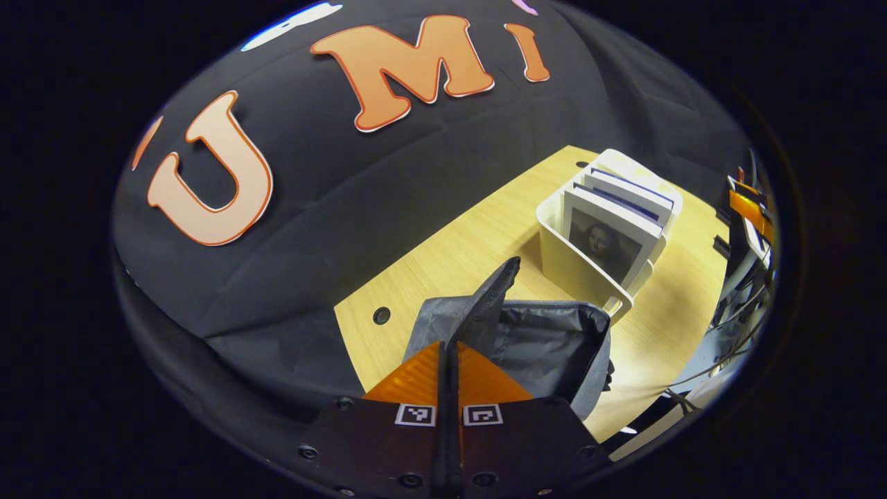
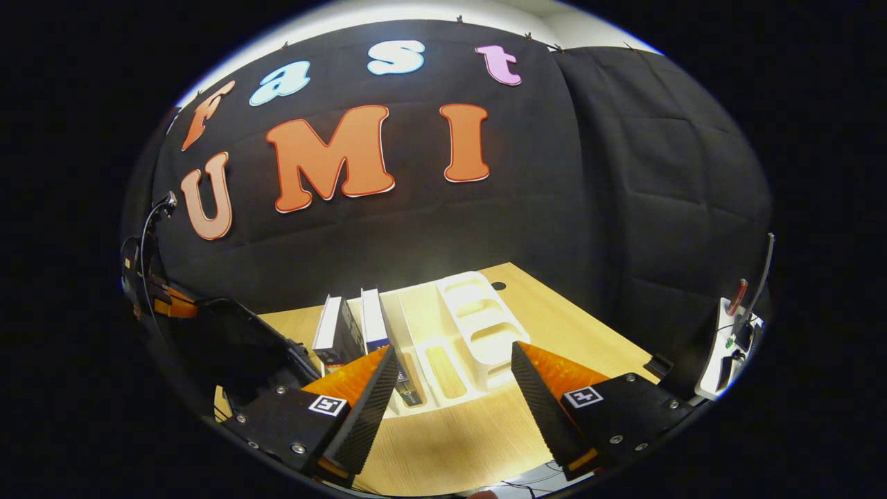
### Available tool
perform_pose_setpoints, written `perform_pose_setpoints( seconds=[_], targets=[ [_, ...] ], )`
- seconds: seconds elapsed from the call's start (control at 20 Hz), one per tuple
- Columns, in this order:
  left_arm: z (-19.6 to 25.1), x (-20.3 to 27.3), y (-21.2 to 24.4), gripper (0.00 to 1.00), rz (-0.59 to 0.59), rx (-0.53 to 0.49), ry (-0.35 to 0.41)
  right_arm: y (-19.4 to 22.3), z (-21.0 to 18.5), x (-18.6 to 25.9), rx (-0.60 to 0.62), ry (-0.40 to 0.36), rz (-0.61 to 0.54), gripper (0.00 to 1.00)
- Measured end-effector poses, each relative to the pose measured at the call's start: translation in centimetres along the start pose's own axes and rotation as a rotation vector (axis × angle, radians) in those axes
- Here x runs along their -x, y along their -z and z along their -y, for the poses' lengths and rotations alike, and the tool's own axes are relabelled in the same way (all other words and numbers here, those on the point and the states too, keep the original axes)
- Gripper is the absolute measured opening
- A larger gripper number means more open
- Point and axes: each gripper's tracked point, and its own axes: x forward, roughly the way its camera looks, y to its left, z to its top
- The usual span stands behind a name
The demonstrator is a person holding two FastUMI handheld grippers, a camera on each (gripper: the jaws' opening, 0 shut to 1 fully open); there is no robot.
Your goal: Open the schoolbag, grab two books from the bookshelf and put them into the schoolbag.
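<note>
In the left gripper view my left gripper [image 1: 447, 357] is shut on the raised flap [image 1: 495, 291] of the dark schoolbag [image 1: 554, 343], which gapes open and shows its grey lining. Behind the bag stands the white bookshelf [image 1: 589, 277] with upright books [image 1: 613, 232] in it. In the right gripper view my right gripper [image 2: 454, 378] is open and holds nothing, just in front of the bookshelf [image 2: 478, 322]. Two books [image 2: 339, 333] stand at the shelf's left end, beside my left finger. The schoolbag [image 2: 235, 339] is a dark shape further left.
Everything stands on a wooden table [image 1: 478, 235] with cable holes, against the black cloth wall. Stands and cables [image 1: 745, 229] crowd the table's far side in the left gripper view. A white device with wires [image 2: 727, 343] sits at the right edge in the right gripper view.
</note>
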Motion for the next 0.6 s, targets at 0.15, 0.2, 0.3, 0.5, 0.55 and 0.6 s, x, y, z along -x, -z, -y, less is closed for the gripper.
perform_pose_setpoints(
  seconds=[0.15,0.2,0.3,0.5,0.55,0.6],
  targets=[
    [-0.8,0.0,-0.2,0.0,0.023,-0.009,0.032,-2.9,-2.2,0.7,0.034,-0.02,0.027,0.97],
    [-0.9,0.0,-0.1,0.0,0.026,-0.009,0.039,-4.0,-3.2,0.7,0.052,-0.033,0.032,0.98],
    [-0.8,-0.3,0.3,0.0,0.029,-0.008,0.062,-6.2,-5.8,0.5,0.094,-0.071,0.026,0.97],
    [-1.0,-0.7,0.5,0.0,0.045,-0.013,0.083,-8.3,-11.8,-1.0,0.191,-0.179,-0.084,0.97],
    [-1.1,-0.7,0.6,0.0,0.047,-0.007,0.086,-8.4,-13.1,-1.6,0.203,-0.206,-0.126,0.98],
    [-1.2,-0.7,0.6,0.0,0.048,0.0,0.089,-8.4,-14.4,-2.3,0.22,-0.226,-0.173,0.98]
  ],
)
